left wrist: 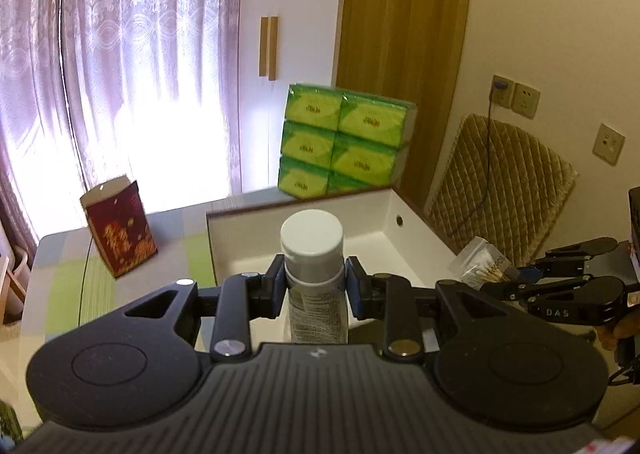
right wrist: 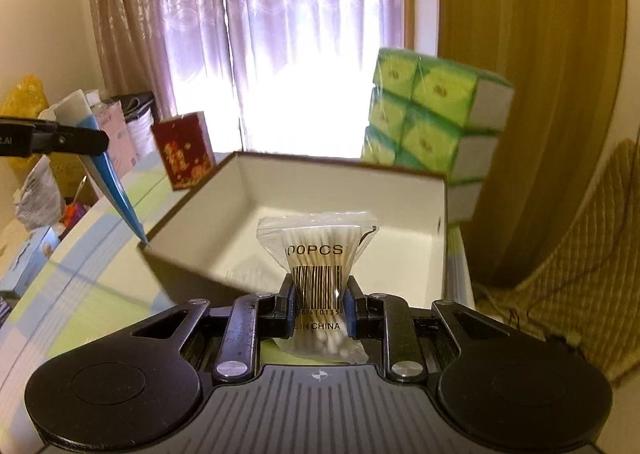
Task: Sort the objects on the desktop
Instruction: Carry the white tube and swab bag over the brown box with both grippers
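Here, the left gripper [left wrist: 313, 286] holds a grey-capped bottle [left wrist: 313, 254] upright, fingers clamped on it, above the white box [left wrist: 384, 221]. Opposite, the right gripper [right wrist: 319, 308] pinches a cotton swab pack [right wrist: 318, 262] before that box [right wrist: 240, 197].

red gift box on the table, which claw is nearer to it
Left. The red gift box stands just ahead-left of the left claw, which grips a spray can. The right claw, pinching a cotton swab bag, sits farther right.
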Demonstrator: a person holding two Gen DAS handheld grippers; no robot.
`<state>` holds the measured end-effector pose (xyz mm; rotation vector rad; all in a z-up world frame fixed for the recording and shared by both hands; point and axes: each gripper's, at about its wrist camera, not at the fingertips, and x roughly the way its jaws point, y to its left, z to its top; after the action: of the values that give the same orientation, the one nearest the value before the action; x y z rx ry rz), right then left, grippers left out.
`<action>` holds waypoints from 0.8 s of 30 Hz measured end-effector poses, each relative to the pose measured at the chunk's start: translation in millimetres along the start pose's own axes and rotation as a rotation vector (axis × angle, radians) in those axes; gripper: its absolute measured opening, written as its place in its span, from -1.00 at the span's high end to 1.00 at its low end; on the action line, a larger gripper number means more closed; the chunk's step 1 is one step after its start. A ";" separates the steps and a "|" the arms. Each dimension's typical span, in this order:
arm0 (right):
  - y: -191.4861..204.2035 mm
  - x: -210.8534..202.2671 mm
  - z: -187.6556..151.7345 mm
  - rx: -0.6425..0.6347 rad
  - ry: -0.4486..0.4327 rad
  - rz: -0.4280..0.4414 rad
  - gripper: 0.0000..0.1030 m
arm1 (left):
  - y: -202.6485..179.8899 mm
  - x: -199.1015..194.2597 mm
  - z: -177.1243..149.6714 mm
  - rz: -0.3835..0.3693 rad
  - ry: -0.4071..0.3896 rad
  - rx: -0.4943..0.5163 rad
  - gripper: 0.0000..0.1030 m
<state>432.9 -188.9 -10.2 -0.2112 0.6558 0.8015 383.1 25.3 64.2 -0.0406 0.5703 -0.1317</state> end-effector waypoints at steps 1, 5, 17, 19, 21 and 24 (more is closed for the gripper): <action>-1.2 6.6 6.6 -0.003 -0.003 0.001 0.61 | 2.0 7.7 5.2 -0.003 0.000 -0.006 0.50; -5.7 36.5 26.3 -0.017 0.007 -0.010 0.61 | 9.5 44.3 22.0 -0.004 0.027 -0.038 0.50; -23.2 123.9 34.7 -0.006 0.136 -0.025 0.61 | 10.3 167.5 28.4 0.063 0.196 -0.016 0.50; -27.2 132.7 34.0 -0.001 0.152 -0.031 0.61 | 12.3 185.0 27.0 0.070 0.219 -0.019 0.50; -31.7 142.3 32.7 0.002 0.171 -0.038 0.61 | 15.8 204.1 24.9 0.082 0.240 -0.026 0.50; -38.1 154.0 30.3 0.007 0.198 -0.043 0.61 | 18.9 227.9 20.9 0.100 0.270 -0.024 0.50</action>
<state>553.3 -110.5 -84.0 -0.3003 0.8379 0.7422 586.5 13.2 -41.7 -0.0176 0.8416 -0.0325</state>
